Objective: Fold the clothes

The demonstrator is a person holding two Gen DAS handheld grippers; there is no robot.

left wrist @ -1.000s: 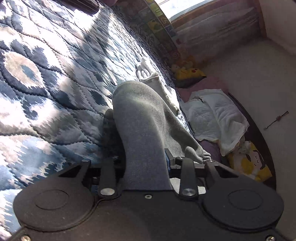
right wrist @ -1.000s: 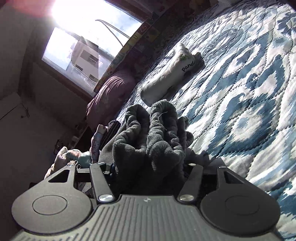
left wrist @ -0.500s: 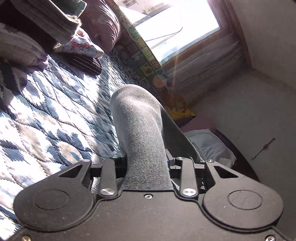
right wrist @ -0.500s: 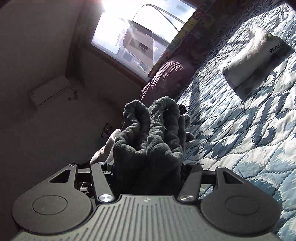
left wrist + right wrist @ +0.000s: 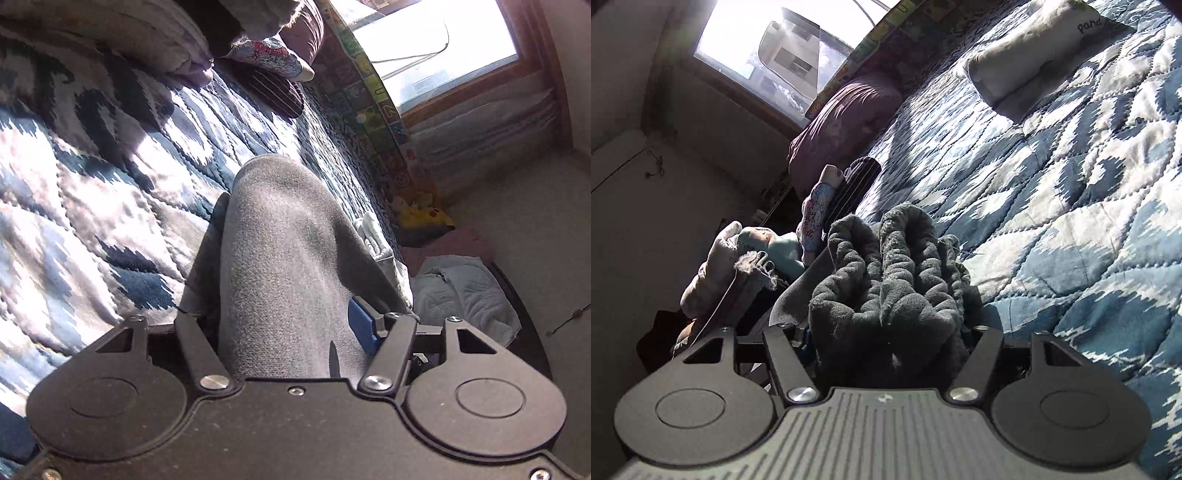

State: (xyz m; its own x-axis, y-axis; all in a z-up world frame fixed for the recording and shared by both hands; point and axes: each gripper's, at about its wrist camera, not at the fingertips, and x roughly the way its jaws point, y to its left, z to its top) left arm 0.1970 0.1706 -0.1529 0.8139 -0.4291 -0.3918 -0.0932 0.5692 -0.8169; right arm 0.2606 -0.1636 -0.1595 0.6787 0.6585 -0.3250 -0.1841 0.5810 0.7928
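Grey fleece garment (image 5: 280,266) has lifted off the blue patterned quilt (image 5: 92,206); you keep both grippers clenched on it, left gripper (image 5: 295,325) and right gripper (image 5: 886,332).

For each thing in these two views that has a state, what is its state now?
left gripper: shut on the grey garment.
grey garment: draped smooth over the fingers.
right gripper: shut on the dark fleece.
dark fleece: bunched in thick folds.
white folded garment: lying on the quilt.
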